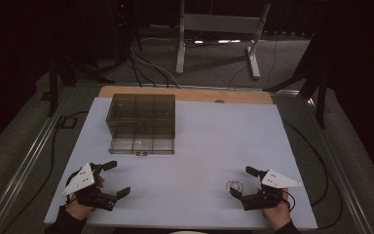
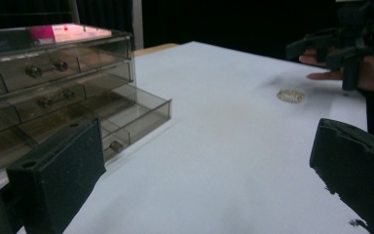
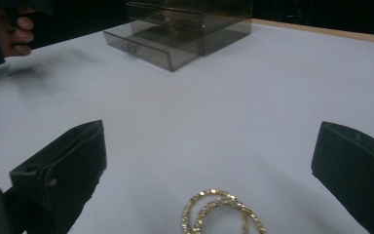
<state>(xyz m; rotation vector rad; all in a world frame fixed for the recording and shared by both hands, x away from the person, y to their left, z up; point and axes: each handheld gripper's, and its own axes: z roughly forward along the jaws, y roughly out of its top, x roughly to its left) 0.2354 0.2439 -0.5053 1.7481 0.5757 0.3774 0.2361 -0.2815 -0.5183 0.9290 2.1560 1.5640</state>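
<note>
While both grippers rest open on the white bench (image 1: 199, 146), the gold beaded bracelet (image 3: 223, 213) lies between the right gripper's (image 1: 244, 182) spread jaws. It should settle lower and close gently before heading for the smoky clear drawer box (image 1: 141, 122); the left gripper (image 1: 116, 179) holds nothing.

Bracelets (image 1: 234, 185) lie between right tool (image 1: 243, 181) jaws, drawer box (image 1: 141, 123) far behind-left.

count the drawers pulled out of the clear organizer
1: the bottom drawer of the smoky clear plastic drawer box juts out toward the person; upper drawers sit flush. Others may be hidden.
</note>
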